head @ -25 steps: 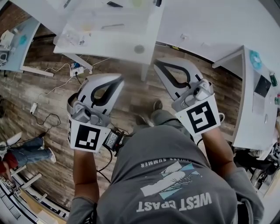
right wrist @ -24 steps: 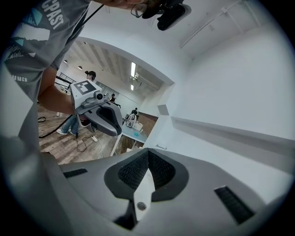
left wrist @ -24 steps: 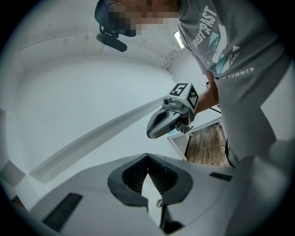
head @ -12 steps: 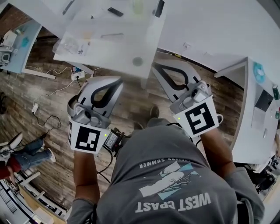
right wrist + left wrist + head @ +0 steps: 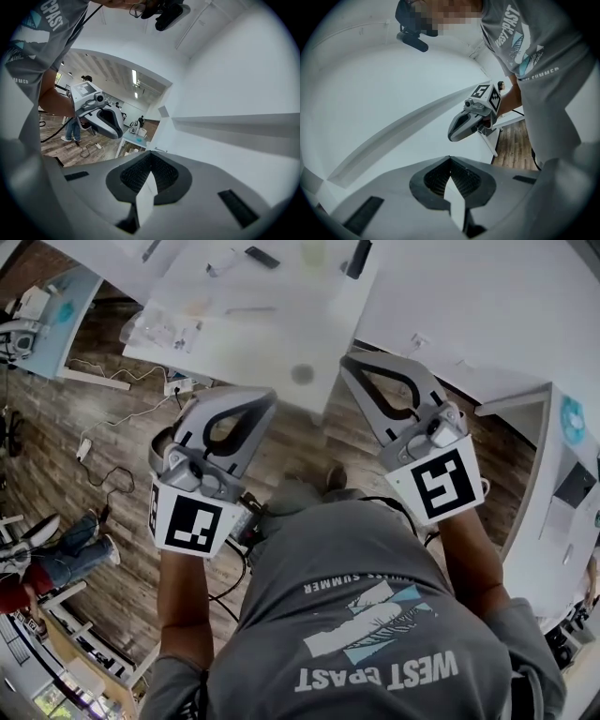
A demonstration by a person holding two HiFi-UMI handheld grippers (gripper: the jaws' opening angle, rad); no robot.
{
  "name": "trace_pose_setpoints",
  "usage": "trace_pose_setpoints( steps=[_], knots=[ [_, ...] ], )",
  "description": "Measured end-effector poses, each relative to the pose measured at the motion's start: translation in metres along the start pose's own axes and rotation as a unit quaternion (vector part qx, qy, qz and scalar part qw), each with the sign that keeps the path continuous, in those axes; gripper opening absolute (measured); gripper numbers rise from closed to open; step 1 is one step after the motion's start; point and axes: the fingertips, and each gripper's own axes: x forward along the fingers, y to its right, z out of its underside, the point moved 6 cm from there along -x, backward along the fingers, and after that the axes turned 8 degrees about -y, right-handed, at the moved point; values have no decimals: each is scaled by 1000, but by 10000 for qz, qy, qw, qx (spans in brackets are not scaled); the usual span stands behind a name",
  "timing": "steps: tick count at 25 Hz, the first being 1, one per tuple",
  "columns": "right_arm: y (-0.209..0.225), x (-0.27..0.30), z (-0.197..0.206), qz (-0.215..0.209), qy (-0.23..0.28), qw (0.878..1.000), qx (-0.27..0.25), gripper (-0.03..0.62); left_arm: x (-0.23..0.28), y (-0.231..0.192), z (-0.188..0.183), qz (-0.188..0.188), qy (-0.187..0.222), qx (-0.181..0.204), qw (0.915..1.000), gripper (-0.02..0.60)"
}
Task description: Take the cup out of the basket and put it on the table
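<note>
1. Head view: the left gripper [image 5: 265,404] and the right gripper [image 5: 354,367] are held up in front of the person's chest, well apart. They hang above the wooden floor [image 5: 103,456], just short of a white desk [image 5: 272,343]. Small items are scattered on the desk, too small to name. No cup and no basket can be made out, so I cannot say where the cup is. The task looks not yet begun.

2. Left gripper view: the left gripper's jaws are pressed together at their tips, with nothing between them. Beyond them are a plain white surface and the right gripper [image 5: 476,119] in the person's hand. Neither cup nor basket is here.

3. Right gripper view: the right gripper's jaws also meet tip to tip and pinch nothing. Past them are the left gripper [image 5: 101,117], a white wall and a far room. Again there is no cup.

4. Handling, as a judgement only, since the cup is unseen:
   - A cup is likely light and stiff, with a smooth wall that could slip.
   - If it is thin plastic or paper it could crush, and if it is ceramic it could chip against the basket.
   - The jaws would need to open first.
   - A hold across the rim, one jaw inside and one outside, seems the safest for lifting it straight up out of the basket.
</note>
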Motion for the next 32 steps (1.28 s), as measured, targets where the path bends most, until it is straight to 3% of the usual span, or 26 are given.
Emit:
trace_pose_setpoints(
  steps=[10,16,32],
  knots=[
    [27,46,0,121,-136,9993,313,12,27,-48,31,122,190,-87,9997,9],
    [45,81,-6,287,-248,9988,298,12,44,-85,50,144,540,-74,9984,9],
    [73,156,-18,471,-587,9971,117,12,68,-155,105,299,823,-126,9961,9]
  ],
)
